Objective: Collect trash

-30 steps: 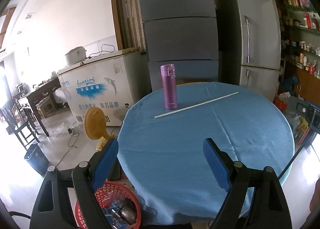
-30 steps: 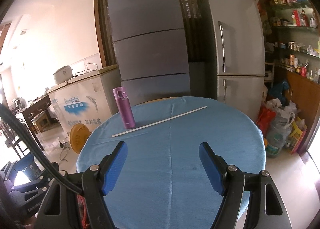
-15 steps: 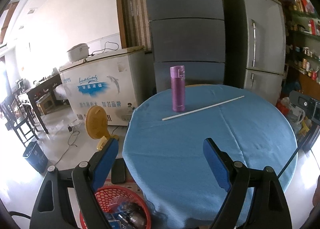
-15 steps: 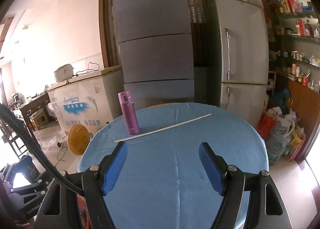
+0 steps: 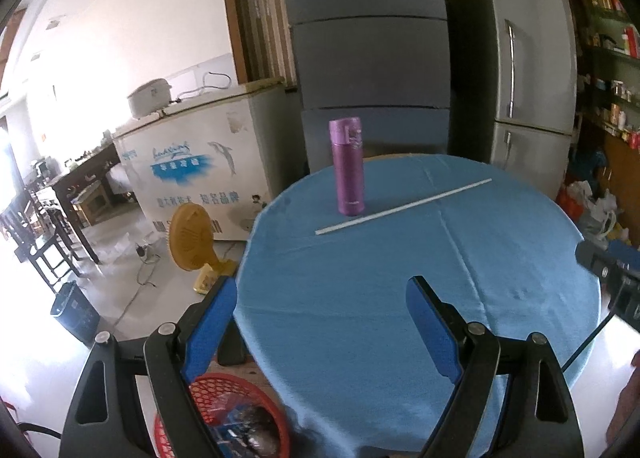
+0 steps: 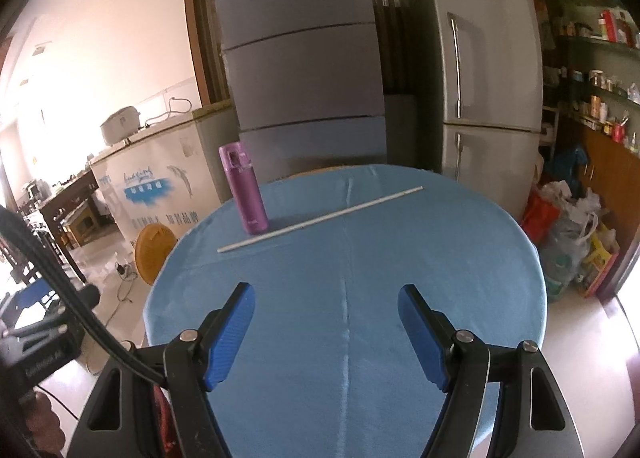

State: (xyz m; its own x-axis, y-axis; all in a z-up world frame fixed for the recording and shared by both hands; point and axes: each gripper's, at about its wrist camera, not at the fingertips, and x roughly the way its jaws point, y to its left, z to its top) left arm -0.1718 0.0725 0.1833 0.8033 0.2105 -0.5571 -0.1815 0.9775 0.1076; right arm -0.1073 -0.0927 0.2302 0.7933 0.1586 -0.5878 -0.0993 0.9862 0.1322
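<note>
A round table with a blue cloth (image 5: 460,298) (image 6: 400,258) holds a purple flask (image 5: 347,167) (image 6: 245,188) standing upright at the far left and a long white rod (image 5: 403,207) (image 6: 320,219) lying just in front of it. A red basket (image 5: 224,418) with trash in it sits on the floor at the table's near left edge, below my left gripper (image 5: 320,322). The left gripper is open and empty, over the table's near left edge. My right gripper (image 6: 326,332) is open and empty above the near middle of the table.
A white chest freezer (image 5: 192,162), a grey cabinet (image 5: 368,58) and a silver fridge (image 5: 528,78) stand behind the table. A yellow fan (image 5: 192,242) and a dark bin (image 5: 76,312) are on the floor left. Bags (image 6: 572,226) lie by the shelves right.
Both grippers have drawn back and tilted up a little, so the table looks farther and smaller. The flask and the rod have not moved. Both grippers stay open.
</note>
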